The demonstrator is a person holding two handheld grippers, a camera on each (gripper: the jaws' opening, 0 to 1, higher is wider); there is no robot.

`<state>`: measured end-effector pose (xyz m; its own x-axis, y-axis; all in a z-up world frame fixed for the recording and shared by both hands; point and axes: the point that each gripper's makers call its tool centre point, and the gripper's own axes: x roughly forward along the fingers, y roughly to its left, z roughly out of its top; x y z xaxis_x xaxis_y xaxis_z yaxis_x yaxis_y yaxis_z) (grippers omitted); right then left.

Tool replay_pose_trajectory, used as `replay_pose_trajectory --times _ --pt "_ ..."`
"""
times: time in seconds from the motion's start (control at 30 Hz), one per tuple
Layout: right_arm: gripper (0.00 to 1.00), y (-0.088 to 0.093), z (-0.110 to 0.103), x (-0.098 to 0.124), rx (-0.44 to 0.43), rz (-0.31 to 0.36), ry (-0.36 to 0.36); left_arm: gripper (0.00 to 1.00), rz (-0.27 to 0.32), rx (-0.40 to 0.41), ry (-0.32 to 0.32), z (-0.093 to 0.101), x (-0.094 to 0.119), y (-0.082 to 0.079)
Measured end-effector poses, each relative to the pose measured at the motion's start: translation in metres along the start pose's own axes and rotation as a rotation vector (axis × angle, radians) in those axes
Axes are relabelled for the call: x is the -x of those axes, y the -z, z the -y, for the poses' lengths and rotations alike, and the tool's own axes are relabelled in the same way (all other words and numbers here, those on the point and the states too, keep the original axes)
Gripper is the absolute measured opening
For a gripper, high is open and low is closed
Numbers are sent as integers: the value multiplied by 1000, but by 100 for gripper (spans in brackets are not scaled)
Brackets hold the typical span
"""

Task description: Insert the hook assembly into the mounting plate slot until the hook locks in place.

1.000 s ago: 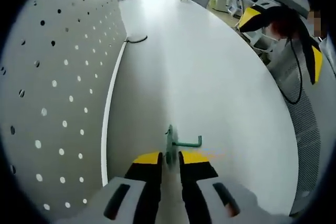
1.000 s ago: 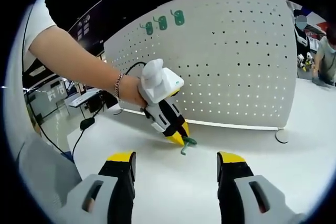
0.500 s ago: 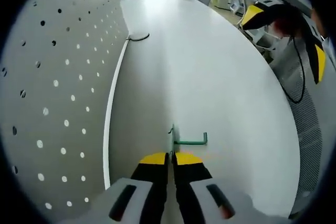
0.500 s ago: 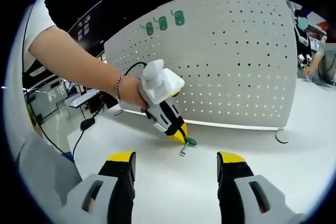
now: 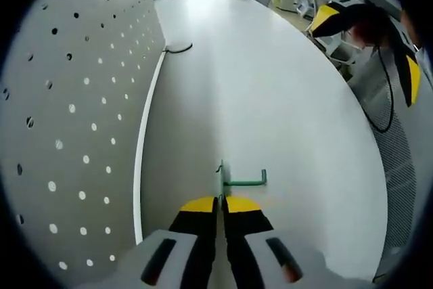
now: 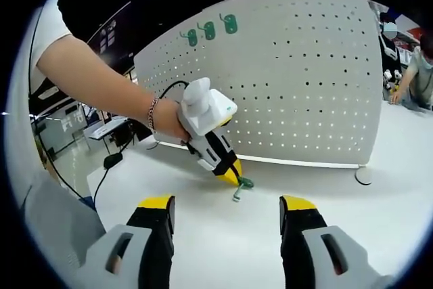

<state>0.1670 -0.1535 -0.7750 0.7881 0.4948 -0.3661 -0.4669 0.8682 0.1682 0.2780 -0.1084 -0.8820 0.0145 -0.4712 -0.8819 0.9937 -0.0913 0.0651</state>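
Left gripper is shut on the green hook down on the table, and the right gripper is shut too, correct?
Not quite. The left gripper is shut on the hook on the table, but the right gripper is open, jaws wide apart in the right gripper view.

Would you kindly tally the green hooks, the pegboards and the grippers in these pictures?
Green hooks: 4 (one on the table, three on the board)
Pegboards: 1
Grippers: 2 (left, right)
Total: 7

Left gripper view skims the table (image 5: 270, 86); right gripper view faces the pegboard (image 6: 304, 79)
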Motion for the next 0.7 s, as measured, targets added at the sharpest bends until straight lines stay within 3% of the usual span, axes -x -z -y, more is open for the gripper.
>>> replay_pose_trajectory --times 0.07,0.23,0.7 --pt "61 0 0 0 1 -1 -1 4 1 -37 -10 1 0 0" --pt "61 -1 0 0 1 4 -1 3 24 -34 -27 3 2 1" --pt "61 -6 -4 0 3 22 -11 3 195 37 -95 -8 23 -21"
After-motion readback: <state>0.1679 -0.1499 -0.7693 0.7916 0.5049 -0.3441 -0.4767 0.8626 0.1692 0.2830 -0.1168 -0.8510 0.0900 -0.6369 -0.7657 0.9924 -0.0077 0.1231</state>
